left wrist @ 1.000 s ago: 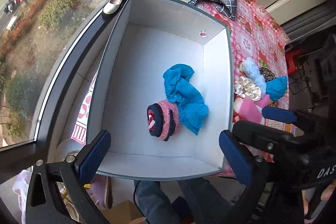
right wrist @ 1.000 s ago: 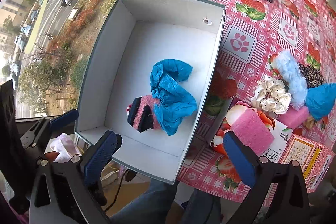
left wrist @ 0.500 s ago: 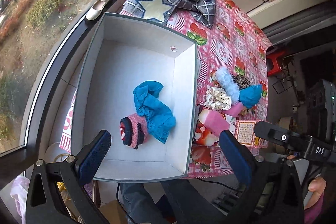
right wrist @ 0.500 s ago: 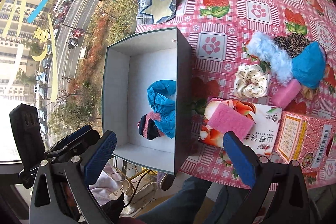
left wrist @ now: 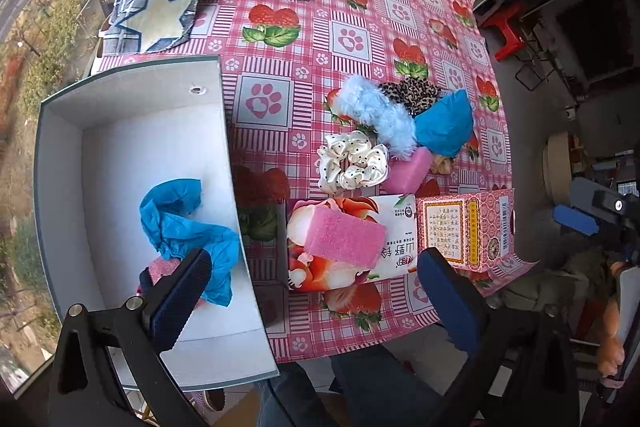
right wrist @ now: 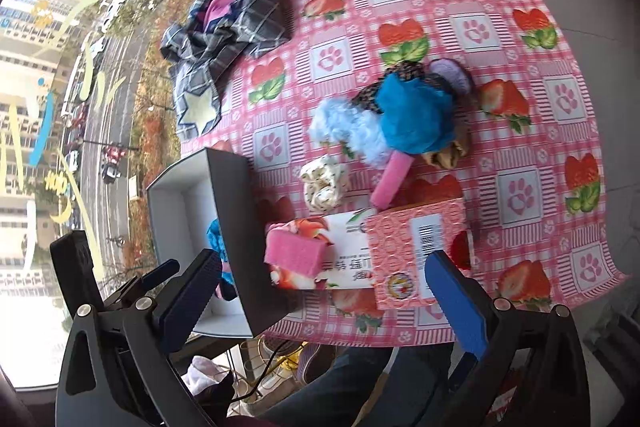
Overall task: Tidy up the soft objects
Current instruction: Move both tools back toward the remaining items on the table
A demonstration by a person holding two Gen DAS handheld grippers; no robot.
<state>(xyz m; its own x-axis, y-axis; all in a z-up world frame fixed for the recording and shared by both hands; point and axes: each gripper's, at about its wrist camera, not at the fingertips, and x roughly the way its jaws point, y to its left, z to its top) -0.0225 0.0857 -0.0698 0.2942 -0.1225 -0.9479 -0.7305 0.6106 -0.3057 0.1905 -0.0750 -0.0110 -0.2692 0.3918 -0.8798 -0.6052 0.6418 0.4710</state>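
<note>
Soft things are sitting partly in the box and partly out on the cloth, while I am holding both tongs spread and empty.

In the left wrist view, a crumpled blue cloth (left wrist: 188, 223) and a pink-and-navy roll (left wrist: 160, 273) are lying inside the white box (left wrist: 132, 99) at the lower left of the frame. Right of the box, on the strawberry tablecloth (left wrist: 360, 7), a pink sponge (left wrist: 344, 237) is resting on a tissue pack (left wrist: 394, 251). Above it a white dotted scrunchie (left wrist: 352, 163), a fluffy pale blue scrunchie (left wrist: 380, 115) and a blue bundle (left wrist: 444, 125) are clustering together. My left gripper (left wrist: 312, 301) is hovering over the pack, my right gripper (right wrist: 324, 301) likewise, neither touching anything.
</note>
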